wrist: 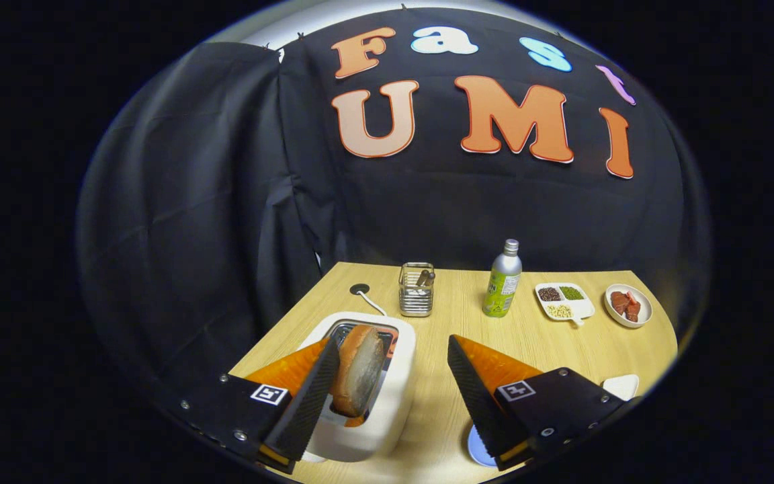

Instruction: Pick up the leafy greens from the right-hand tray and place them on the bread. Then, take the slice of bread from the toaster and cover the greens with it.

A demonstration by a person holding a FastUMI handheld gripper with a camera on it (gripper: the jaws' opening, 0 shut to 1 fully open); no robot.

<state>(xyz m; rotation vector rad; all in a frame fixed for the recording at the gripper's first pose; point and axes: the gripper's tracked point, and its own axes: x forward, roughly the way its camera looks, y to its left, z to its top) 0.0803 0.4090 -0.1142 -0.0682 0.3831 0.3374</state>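
The tool (387, 366) hangs over the worktop (548, 336) with its fingers spread wide apart and gripping nothing, the left finger just beside the slice of bread (359, 378) standing in the toaster (387, 403). By my reading the second step is in hand: fetching that slice. Next the tool should shift toward 9 o'clock to straddle the bread, which sits at about 8 o'clock from the midpoint between the fingers, then close.

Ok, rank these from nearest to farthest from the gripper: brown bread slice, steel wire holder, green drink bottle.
1. Brown bread slice, in the white toaster, beside the open gripper's left finger.
2. Steel wire holder, mid-table beyond the toaster.
3. Green drink bottle, right of the holder, about level; too close to call.
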